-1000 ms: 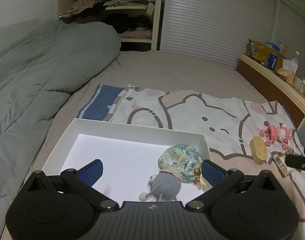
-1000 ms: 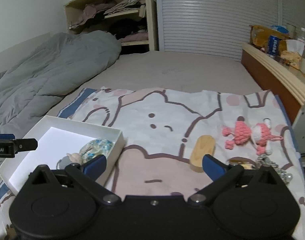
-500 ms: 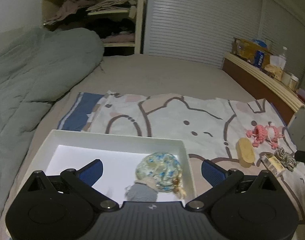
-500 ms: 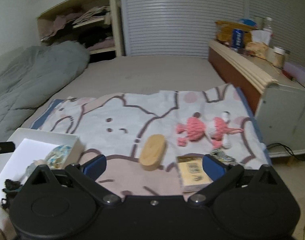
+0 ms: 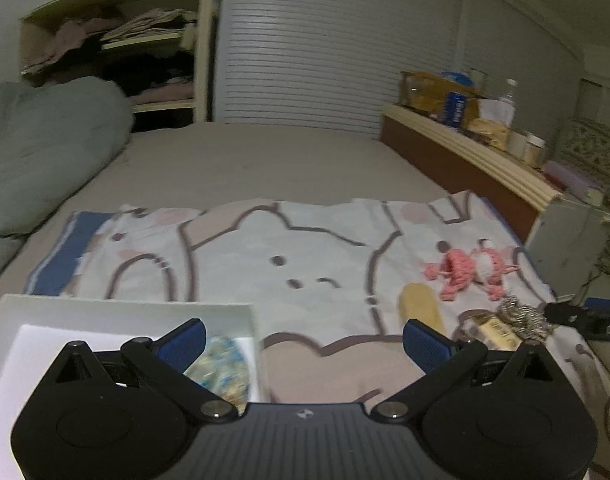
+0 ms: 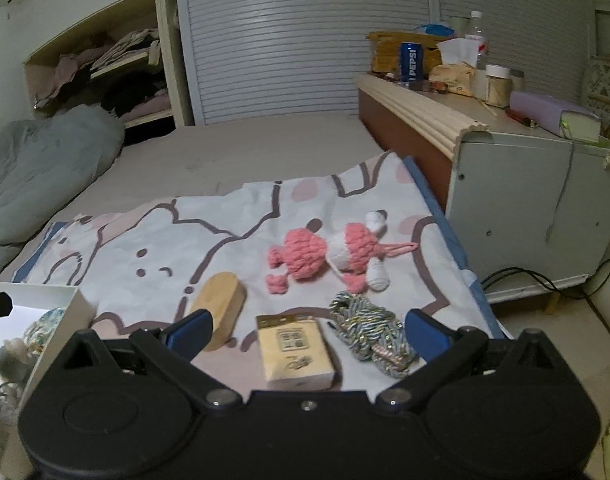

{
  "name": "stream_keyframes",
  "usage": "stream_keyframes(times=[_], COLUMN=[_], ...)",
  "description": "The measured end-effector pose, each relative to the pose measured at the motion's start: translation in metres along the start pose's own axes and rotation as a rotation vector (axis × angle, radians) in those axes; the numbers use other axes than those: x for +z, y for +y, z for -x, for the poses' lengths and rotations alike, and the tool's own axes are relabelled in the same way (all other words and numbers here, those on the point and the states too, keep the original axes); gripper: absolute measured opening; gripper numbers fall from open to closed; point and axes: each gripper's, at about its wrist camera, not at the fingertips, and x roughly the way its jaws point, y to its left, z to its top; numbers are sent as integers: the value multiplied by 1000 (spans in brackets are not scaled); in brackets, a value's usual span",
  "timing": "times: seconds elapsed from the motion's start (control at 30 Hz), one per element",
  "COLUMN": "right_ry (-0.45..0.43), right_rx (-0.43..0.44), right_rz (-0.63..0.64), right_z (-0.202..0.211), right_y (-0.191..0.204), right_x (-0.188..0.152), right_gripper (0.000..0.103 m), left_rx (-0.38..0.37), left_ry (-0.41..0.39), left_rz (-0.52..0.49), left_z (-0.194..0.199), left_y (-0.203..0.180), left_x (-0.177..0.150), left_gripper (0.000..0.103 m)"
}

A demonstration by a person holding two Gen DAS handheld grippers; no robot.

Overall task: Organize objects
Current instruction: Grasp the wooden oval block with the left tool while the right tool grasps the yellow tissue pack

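Right gripper [image 6: 305,330], fingers spread and empty, above yellow card box [image 6: 295,354], between wooden block [image 6: 221,306] and braided cord [image 6: 371,330]; left gripper [image 5: 304,338] likewise spread, beside white tray [image 5: 129,306]; pink crochet toy [image 6: 325,254] lies beyond.

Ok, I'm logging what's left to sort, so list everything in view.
White box: 1, white, left on bed, holding a floral pouch.
Crochet toy: 1, pink and white, on blanket.
Wooden block: 1, tan, left of the toy.
Small card box: 1, yellow, nearest the camera.
Braided cord: 1, pale blue-gold, right of it.
Pepsi can: 1, blue, headboard shelf.
Left gripper: jaws open.
Right gripper: jaws open.
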Motion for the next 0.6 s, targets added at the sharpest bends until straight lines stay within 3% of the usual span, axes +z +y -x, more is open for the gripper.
stream_keyframes(times=[0.33,0.6], right_ry=[-35,-2], right_rx=[34,75], right_rz=[25,59], right_z=[-20,-41], right_y=[-3,7], right_x=[-13,-23], right_gripper=[103,100], left_rx=[-118,-203], left_ry=[-19,49], left_rz=[-9,-46], left_z=[-41,-89], left_y=[-42,-73], left_x=[9,8], left_gripper=[102,89])
